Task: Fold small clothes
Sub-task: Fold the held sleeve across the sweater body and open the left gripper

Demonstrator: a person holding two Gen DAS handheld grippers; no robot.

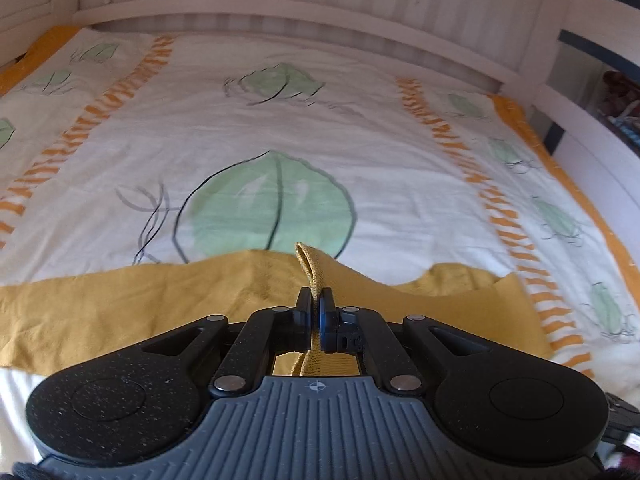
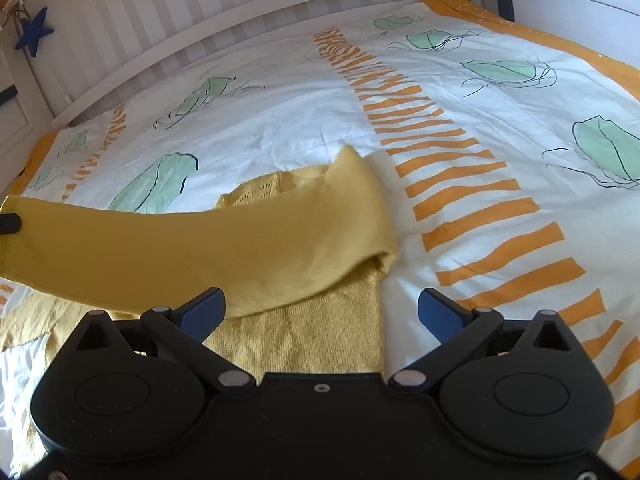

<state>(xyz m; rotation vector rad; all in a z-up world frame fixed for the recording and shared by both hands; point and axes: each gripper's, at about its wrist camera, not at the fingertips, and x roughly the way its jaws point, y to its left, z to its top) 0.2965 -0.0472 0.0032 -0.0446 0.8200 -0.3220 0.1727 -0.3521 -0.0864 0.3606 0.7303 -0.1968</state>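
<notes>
Left gripper (image 1: 316,312) pinches yellow garment (image 1: 120,308); right gripper (image 2: 322,314) gapes

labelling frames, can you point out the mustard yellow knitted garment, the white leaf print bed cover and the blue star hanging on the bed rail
mustard yellow knitted garment (image 2: 240,248), right wrist view, on the smooth folded-over part
white leaf print bed cover (image 1: 360,152), left wrist view, on bare white cloth
blue star (image 2: 34,34), right wrist view, on its middle
</notes>
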